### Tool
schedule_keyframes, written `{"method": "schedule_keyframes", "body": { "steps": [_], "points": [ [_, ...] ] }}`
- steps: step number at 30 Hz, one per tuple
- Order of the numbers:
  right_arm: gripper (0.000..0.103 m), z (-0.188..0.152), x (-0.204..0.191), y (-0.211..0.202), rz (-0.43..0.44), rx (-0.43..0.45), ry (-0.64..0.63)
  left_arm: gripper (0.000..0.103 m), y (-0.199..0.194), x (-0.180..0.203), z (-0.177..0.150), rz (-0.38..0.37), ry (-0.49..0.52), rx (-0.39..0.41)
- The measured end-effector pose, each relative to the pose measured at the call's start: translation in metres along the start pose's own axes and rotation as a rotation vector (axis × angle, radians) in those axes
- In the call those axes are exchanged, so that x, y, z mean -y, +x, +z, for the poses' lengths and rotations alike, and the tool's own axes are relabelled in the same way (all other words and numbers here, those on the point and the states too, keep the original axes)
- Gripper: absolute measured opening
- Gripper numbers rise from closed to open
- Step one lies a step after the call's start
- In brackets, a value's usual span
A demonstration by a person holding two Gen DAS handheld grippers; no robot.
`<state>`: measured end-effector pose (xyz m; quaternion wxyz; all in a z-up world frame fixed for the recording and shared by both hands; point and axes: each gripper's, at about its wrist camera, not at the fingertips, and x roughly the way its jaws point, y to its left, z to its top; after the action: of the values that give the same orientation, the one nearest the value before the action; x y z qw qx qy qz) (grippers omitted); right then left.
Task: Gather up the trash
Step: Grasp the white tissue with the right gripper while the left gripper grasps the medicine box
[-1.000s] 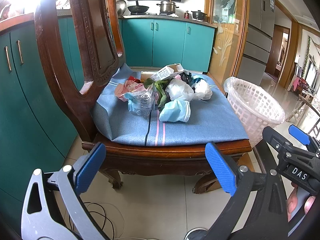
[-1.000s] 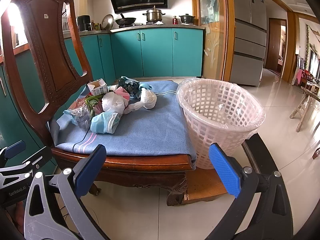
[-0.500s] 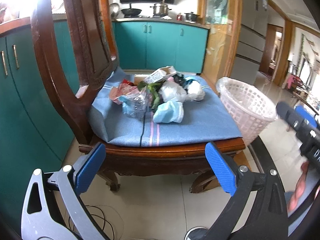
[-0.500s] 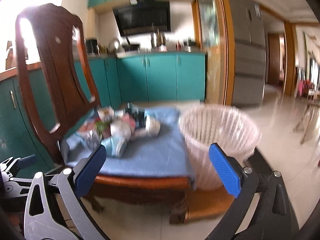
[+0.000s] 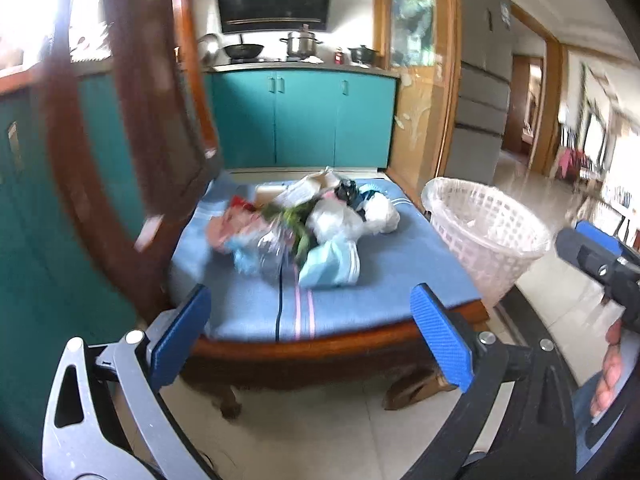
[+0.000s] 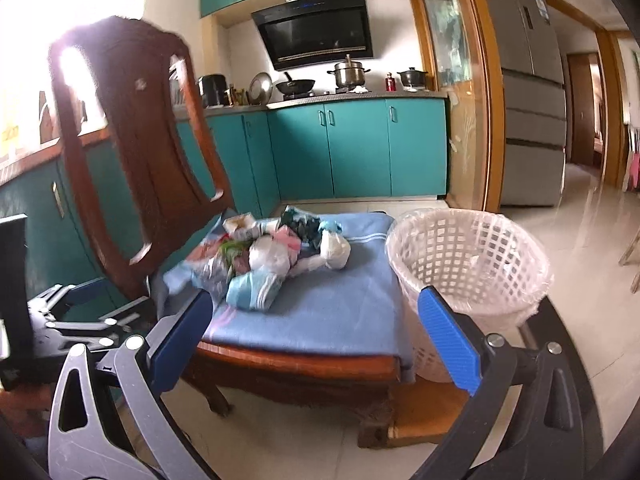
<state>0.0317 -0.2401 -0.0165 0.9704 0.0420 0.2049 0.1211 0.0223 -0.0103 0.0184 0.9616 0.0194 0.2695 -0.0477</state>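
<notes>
Wooden and dark, the chair (image 6: pixel 152 152) fills the frame from 9 to 6 o'clock in the right wrist view, its tall back rising at 10 o'clock and its seat under a blue cloth (image 6: pixel 328 312). Teal cabinets (image 6: pixel 356 148) run behind it at 12 o'clock, with pots on the stove above them, and a grey fridge (image 6: pixel 528 92) stands at 2 o'clock. White and latticed, the basket (image 6: pixel 468 264) sits on the floor at 3 o'clock, just beside the seat's right edge, lined with a clear bag. On the cloth, toward the chair back, lies the trash (image 6: pixel 272 256): a heap of white plastic bags, a clear crumpled bag, a small carton, green scraps and a pale blue striped wad (image 6: pixel 256 290) at its near edge. In the left wrist view the same trash (image 5: pixel 308 228) sits mid-seat, the basket (image 5: pixel 484 236) at 3 o'clock.

Left gripper (image 5: pixel 308 336) hangs before the seat's front edge, fingers spread wide and holding nothing. Right gripper (image 6: pixel 316 340) is likewise released, fingers wide apart, one in front of the seat's front corner, the other in front of the basket.
</notes>
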Motion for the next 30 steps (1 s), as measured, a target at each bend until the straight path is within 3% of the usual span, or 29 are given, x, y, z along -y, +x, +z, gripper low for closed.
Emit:
{"method": "schedule_keyframes", "body": {
  "steps": [2, 6, 10, 14, 15, 16, 18, 21, 24, 28, 30],
  "points": [
    [0.100, 0.014, 0.005, 0.021, 0.006, -0.014, 0.008, 0.099, 0.025, 0.008, 0.022, 0.042, 0.087, 0.002],
    [0.100, 0.038, 0.008, 0.063, -0.006, -0.015, -0.018, 0.093, 0.072, 0.019, 0.048, 0.043, 0.223, -0.017],
    [0.100, 0.043, 0.012, 0.101, 0.017, -0.059, -0.020, 0.073, 0.129, 0.020, 0.062, 0.038, 0.278, -0.082],
    [0.100, 0.028, 0.018, 0.126, 0.036, -0.120, -0.015, 0.061, 0.164, 0.024, 0.069, 0.008, 0.305, -0.107],
    [0.100, 0.027, 0.018, 0.133, 0.035, -0.141, -0.015, 0.047, 0.169, 0.025, 0.070, 0.004, 0.312, -0.107],
    [0.100, 0.027, 0.017, 0.141, 0.033, -0.155, -0.019, 0.026, 0.175, 0.024, 0.072, -0.009, 0.307, -0.115],
    [0.100, 0.027, 0.018, 0.151, 0.026, -0.168, -0.028, 0.001, 0.176, 0.019, 0.075, -0.027, 0.264, -0.110],
    [0.100, 0.030, 0.021, 0.175, 0.012, -0.192, -0.008, 0.001, 0.153, 0.006, 0.082, -0.043, 0.157, -0.050],
    [0.096, 0.034, 0.018, 0.205, -0.001, -0.233, -0.022, 0.001, 0.107, -0.010, 0.085, -0.054, 0.044, 0.074],
    [0.067, 0.039, 0.004, 0.259, -0.019, -0.322, -0.082, 0.001, 0.058, -0.023, 0.082, -0.097, -0.046, 0.194],
    [0.056, 0.036, 0.001, 0.286, -0.043, -0.388, -0.087, 0.001, 0.053, -0.022, 0.077, -0.104, -0.025, 0.189]
  ]
}}
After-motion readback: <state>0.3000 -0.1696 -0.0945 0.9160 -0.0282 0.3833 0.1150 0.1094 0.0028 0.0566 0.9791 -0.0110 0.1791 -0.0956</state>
